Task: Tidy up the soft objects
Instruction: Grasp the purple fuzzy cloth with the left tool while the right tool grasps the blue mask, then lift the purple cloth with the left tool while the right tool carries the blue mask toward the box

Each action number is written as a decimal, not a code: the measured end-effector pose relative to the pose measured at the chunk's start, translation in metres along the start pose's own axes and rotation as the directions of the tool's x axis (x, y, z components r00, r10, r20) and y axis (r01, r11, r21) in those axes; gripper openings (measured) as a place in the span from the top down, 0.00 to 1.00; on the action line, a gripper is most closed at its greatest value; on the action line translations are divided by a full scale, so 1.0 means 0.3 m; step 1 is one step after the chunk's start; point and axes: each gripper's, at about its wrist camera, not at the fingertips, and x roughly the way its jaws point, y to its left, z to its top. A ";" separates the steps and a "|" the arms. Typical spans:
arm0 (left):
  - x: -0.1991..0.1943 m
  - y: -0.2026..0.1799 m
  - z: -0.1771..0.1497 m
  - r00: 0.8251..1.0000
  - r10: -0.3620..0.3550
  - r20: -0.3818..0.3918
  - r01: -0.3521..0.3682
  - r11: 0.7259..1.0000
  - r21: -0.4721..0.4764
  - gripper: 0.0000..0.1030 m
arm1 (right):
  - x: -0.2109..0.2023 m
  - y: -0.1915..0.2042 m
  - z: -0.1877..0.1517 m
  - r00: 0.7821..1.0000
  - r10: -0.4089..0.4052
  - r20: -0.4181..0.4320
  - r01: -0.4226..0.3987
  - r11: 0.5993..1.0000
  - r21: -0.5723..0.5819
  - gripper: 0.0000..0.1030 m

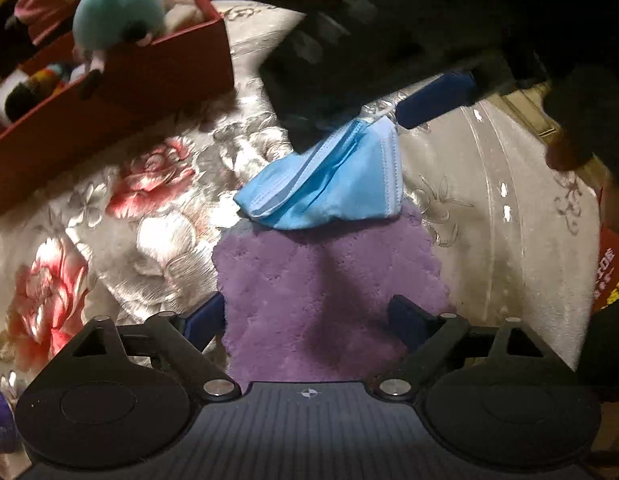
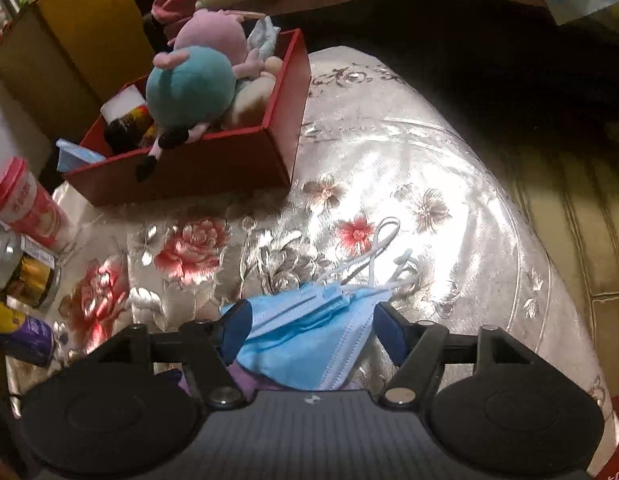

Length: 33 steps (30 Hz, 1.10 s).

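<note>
A stack of blue face masks [image 2: 305,344] sits bunched between the two fingers of my right gripper [image 2: 311,328], whose pads press on its sides; the white ear loops trail onto the table beyond. In the left wrist view the masks [image 1: 329,184] tent up toward a blue finger [image 1: 437,98] of the right gripper, and their lower edge rests on a purple fluffy cloth [image 1: 329,292]. My left gripper [image 1: 307,316] stands wide open just above that cloth, one finger on each side, touching nothing I can see.
A red box [image 2: 229,160] holding a teal plush toy [image 2: 189,88] and other soft toys stands at the back left. Jars [image 2: 25,208] and a bottle [image 2: 17,336] crowd the left edge. The floral tablecloth [image 2: 409,160] ends at the table's rounded right edge.
</note>
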 end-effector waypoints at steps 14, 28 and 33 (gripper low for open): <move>-0.110 0.150 -0.055 0.998 -0.058 0.001 0.058 0.992 -0.109 0.91 | 0.109 0.004 -0.008 0.992 0.048 -0.116 -0.044 0.998 0.036 0.84; -0.208 0.269 -0.039 0.991 -0.104 0.082 0.121 0.962 -0.243 0.92 | -0.033 0.020 0.037 0.966 0.253 0.052 -0.257 0.961 0.102 1.00; -0.264 0.337 -0.004 0.986 -0.081 0.145 0.123 0.944 -0.305 0.92 | -0.103 -0.009 0.055 0.945 0.292 0.145 -0.312 0.939 0.144 1.00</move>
